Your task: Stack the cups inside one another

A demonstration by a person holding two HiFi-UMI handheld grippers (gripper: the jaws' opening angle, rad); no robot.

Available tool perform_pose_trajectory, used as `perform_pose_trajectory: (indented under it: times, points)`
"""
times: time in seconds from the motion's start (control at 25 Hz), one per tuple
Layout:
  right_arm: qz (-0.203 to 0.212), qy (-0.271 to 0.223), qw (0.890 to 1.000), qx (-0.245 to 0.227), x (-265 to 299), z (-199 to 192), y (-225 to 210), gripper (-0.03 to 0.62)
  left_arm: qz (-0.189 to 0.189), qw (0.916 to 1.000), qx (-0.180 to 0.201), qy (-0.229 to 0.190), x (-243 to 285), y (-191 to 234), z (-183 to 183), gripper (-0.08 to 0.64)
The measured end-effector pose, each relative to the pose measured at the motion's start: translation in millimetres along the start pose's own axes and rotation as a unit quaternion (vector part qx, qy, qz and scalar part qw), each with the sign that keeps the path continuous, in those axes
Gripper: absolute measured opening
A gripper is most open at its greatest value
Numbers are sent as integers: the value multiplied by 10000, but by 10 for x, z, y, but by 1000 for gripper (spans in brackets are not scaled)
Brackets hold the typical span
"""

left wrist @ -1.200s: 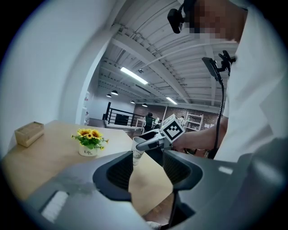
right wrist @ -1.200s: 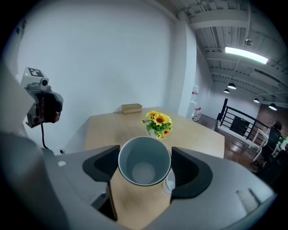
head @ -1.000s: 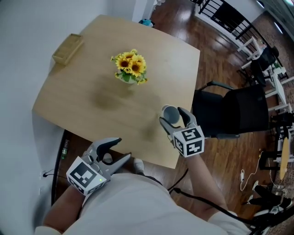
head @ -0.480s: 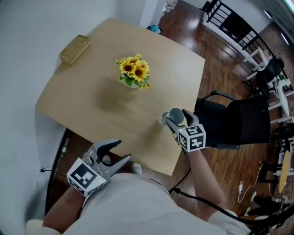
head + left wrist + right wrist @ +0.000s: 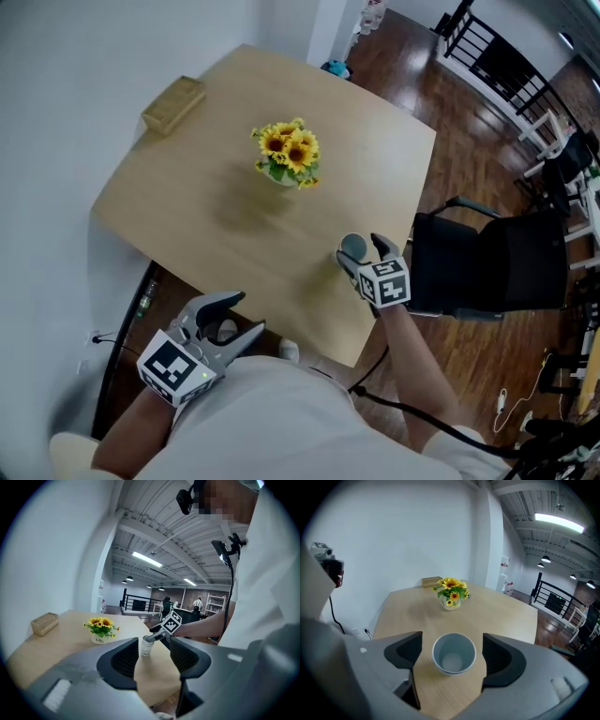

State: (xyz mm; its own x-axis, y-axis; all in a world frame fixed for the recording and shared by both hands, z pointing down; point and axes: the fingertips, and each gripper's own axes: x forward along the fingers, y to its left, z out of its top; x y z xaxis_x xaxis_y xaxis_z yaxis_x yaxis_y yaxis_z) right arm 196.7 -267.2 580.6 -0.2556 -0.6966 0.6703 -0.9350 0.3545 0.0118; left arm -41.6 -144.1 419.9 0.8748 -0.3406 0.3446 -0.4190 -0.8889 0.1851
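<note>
1. One pale grey paper cup (image 5: 453, 653) stands upright, mouth up, on the light wooden table (image 5: 216, 169), directly between the right gripper's (image 5: 362, 253) spread jaws, with gaps either side.
2. Left gripper (image 5: 242, 314), jaws apart and empty, hangs well off, beside the body.

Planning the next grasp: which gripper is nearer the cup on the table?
Right. The right gripper straddles the cup, jaws open either side; the left gripper hangs off the table's near edge.

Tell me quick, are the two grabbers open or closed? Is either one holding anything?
Left gripper: open, holding nothing.
Right gripper: open, jaws on either side of the cup but not squeezing it.
</note>
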Motion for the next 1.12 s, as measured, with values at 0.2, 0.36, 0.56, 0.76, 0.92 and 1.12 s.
perform_pose_trajectory:
  times: [0.2,0.36,0.56,0.76,0.92,1.12]
  points:
    - [163,-314,9994,-17,-237,80,16,411,172,9998,45,37,54,-185,62,222]
    - [338,-588,9977,-71,-530,123,59,411,444,9990,-40,23,81,-310,69,222]
    - [634,-758,9950,-123,-908,33,164,411,883,9955,-339,-1,11,-456,-47,222]
    - [733,-873,9933,-167,-1352,-78,358,411,812,9965,-149,-156,-106,-777,92,222]
    - [739,-972,9922,-251,-1831,-128,598,411,683,9968,-6,-419,-208,-978,193,222]
    - [713,-1017,9919,-262,-2431,-316,993,411,505,9965,119,-655,-470,-1375,211,222]
